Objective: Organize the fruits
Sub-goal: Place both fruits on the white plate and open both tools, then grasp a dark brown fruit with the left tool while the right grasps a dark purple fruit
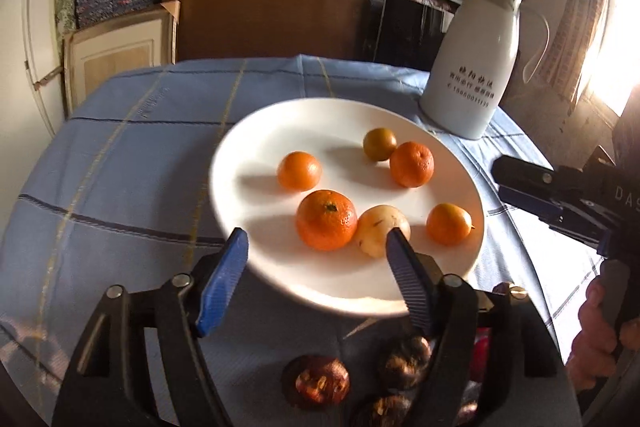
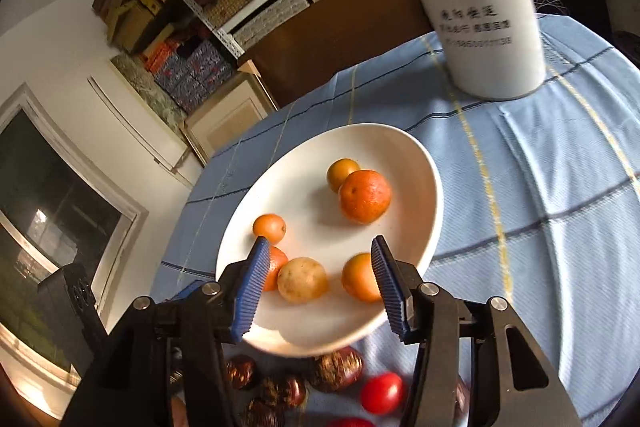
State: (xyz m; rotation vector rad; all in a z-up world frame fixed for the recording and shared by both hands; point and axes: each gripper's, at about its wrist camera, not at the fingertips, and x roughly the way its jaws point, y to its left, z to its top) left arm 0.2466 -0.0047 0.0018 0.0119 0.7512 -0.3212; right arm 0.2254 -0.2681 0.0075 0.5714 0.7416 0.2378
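Both tongs hovering spread, pinching nothing: left gripper (image 1: 316, 247) at lower centre, right gripper (image 2: 318, 255) likewise. White plate (image 1: 256, 155) sitting mid-frame on blue cloth (image 1: 120, 167), carrying oranges (image 1: 326, 219) and pale fruit (image 1: 380, 227). Dark fruits (image 2: 336, 367) and red fruit (image 2: 382, 393) lying loose at bottom edge. Judging: between picks. Next move calling for dipping toward loose fruit, closing gently, lifting to plate.

Glossy white plate (image 1: 248, 147) on matt woven tablecloth (image 1: 120, 155)

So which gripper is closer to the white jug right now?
Right. The right gripper hangs beside the plate's jug-side rim, below the white jug; the left gripper hangs over the plate's near rim, farther away.
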